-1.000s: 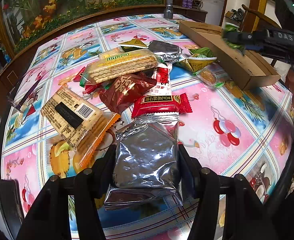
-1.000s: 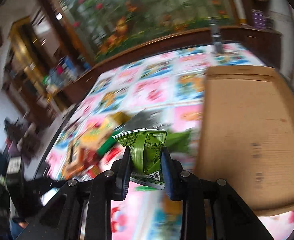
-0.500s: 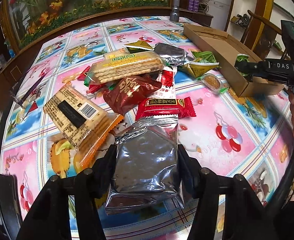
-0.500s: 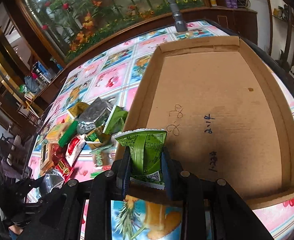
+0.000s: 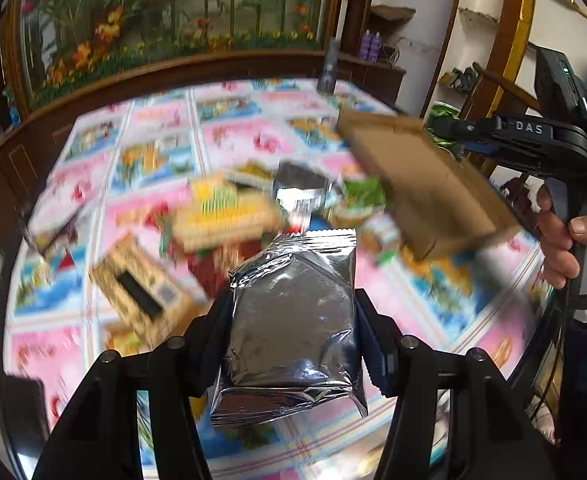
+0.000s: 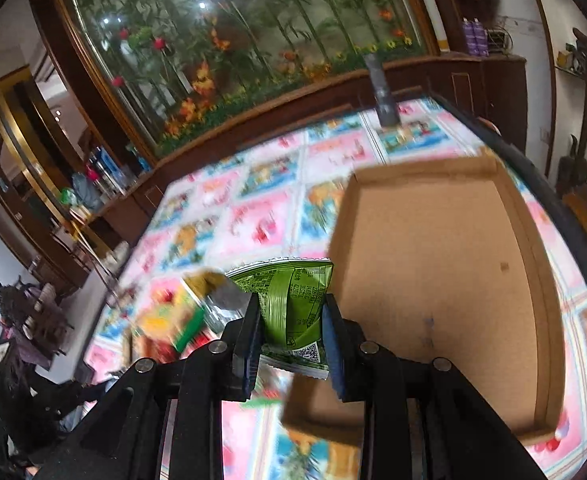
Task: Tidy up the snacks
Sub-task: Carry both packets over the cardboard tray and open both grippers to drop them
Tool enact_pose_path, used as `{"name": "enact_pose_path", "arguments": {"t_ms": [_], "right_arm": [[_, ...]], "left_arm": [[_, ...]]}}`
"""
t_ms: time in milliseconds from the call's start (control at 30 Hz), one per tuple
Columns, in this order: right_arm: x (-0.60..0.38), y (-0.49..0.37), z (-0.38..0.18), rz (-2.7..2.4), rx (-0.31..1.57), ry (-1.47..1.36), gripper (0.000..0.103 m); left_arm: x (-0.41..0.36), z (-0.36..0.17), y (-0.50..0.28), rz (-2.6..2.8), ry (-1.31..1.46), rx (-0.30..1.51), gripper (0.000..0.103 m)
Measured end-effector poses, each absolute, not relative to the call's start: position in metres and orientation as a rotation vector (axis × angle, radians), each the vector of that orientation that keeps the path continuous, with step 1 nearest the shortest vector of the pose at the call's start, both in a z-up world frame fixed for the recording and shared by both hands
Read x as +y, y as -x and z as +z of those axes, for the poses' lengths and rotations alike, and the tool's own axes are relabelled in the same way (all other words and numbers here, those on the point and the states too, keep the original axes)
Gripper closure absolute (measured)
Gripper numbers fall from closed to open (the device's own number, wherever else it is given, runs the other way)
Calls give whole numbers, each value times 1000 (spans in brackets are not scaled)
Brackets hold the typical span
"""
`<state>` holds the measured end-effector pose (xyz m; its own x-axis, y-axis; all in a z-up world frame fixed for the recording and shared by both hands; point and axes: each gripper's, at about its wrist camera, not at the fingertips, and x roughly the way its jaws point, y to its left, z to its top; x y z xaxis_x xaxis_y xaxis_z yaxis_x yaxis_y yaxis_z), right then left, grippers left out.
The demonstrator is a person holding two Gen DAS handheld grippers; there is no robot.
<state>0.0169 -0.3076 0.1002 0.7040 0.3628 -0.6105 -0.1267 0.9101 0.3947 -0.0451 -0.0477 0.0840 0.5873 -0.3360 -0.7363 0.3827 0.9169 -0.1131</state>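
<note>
Silver foil packet (image 5: 293,320) sits pinched between the pads of the left gripper (image 5: 293,332), lifted clear above the patterned tablecloth (image 5: 433,312) and the blurred pile of snacks (image 5: 221,220). The right gripper (image 6: 293,324) is squeezed narrow on a crumpled green packet (image 6: 293,304), held at the near left wall of the open cardboard box (image 6: 445,280). A hand (image 5: 573,248) grasps that gripper's handle at the right edge of the left view.
</note>
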Motion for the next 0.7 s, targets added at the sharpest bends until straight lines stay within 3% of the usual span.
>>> {"name": "enact_pose_path", "arguments": {"t_ms": [367,700], "right_arm": [[-332,-70,142,252,619,-433,73],[-409,-146,80,172,743,-599,73]], "left_arm": [[-99,151,-2,-471,-49,746,45],[-208,130,-110,-533,4,832,45]]}}
